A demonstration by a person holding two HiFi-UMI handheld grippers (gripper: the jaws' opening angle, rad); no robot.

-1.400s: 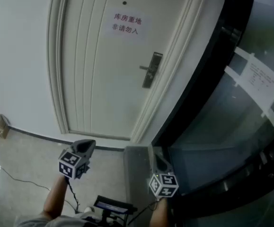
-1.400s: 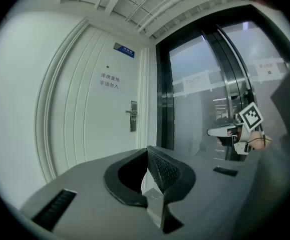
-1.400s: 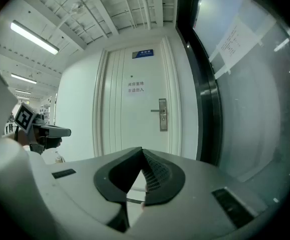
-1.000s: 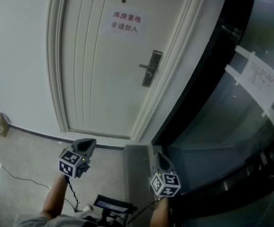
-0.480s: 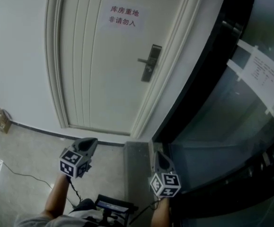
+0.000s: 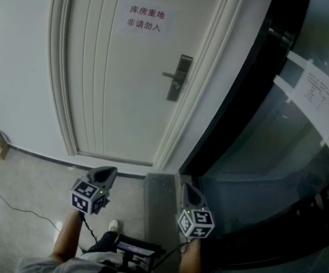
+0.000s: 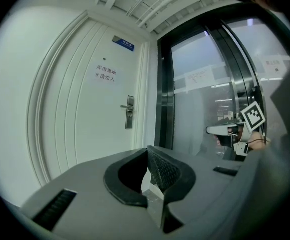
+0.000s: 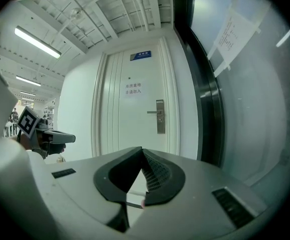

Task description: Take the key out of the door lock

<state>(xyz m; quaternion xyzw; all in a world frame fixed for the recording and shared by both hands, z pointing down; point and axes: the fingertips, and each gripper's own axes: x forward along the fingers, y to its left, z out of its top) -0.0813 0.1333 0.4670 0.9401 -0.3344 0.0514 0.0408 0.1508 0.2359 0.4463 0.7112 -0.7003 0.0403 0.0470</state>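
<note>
Both claws are low in the head view, well apart from the door (image 6: 113, 84). My left claw (image 6: 104, 174) is at lower left of centre and my right claw (image 6: 187, 190) at lower middle, both pointing up-frame toward the door. The left claw's jaws are closed tip to tip with nothing between them. The right claw is the same, closed and empty.

The lock plate (image 6: 178, 78), with its lever handle, sits by the door's right edge in the upper middle of the frame. The key is too small to pick out on the plate in any view, so I can't tell where on the lock it sits.

A white sign (image 6: 145, 17) with red characters is at the top of the door. A glass wall (image 6: 255, 164) fills the right of the frame, with a paper sheet (image 6: 323, 95) taped on it. A thin cable (image 6: 22, 212) lies on the floor (image 6: 33, 175) at lower left. A shoe (image 6: 113, 226) shows near the bottom edge.
</note>
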